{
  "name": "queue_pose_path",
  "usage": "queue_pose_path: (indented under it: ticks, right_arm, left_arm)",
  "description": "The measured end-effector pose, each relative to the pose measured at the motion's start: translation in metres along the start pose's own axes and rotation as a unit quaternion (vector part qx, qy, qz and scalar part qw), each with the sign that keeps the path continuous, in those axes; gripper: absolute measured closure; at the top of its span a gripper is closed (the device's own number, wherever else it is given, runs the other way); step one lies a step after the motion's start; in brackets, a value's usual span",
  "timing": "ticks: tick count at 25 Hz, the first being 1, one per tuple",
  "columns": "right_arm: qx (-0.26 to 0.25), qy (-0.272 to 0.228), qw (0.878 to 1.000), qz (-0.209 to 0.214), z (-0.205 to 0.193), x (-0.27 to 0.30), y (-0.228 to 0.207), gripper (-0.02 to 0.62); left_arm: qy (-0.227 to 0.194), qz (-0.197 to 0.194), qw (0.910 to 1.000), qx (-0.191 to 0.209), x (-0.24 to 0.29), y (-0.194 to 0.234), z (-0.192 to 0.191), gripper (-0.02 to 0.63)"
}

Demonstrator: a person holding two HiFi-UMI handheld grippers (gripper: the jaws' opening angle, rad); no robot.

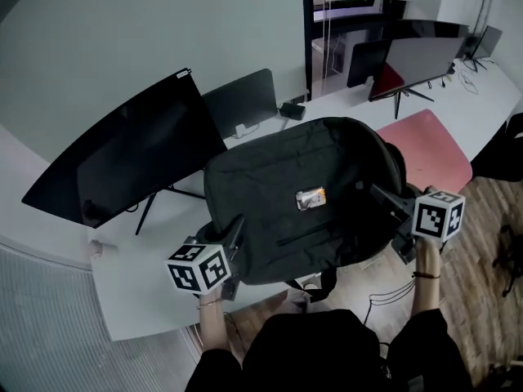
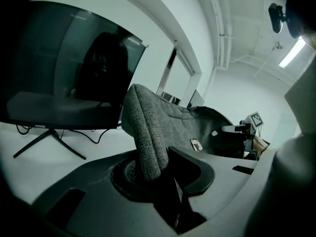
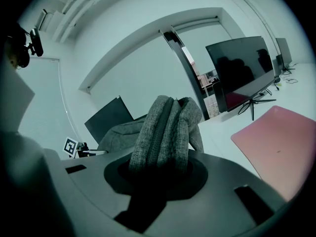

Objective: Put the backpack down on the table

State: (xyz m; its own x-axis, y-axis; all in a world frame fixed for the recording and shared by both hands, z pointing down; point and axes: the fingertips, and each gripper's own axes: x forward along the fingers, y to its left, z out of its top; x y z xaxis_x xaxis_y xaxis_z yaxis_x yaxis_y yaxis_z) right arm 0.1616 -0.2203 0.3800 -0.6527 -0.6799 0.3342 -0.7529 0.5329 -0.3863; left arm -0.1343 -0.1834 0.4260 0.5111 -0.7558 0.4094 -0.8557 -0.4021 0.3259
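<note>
Head view: backpack (image 1: 302, 202) hangs over the table's (image 1: 139, 300) near edge. My left tongs (image 1: 235, 233) pinch its left fabric fold, my right tongs (image 1: 384, 198) its right. Soft, saggy, probably weighty; thick seams should hold best.

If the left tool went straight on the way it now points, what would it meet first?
The backpack: the left tool is shut on a fold of it, and its body fills the line ahead, as far as the left gripper view shows.
</note>
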Motion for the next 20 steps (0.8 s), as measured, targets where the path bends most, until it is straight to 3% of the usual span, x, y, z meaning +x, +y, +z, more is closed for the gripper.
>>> queue_pose_path:
  ticks: [20]
  right_arm:
    - [0.037, 0.071, 0.997, -0.001, -0.066, 0.074, -0.049, 0.511]
  left_arm:
    - [0.065, 0.037, 0.9955, -0.057, 0.052, 0.054, -0.075, 0.512]
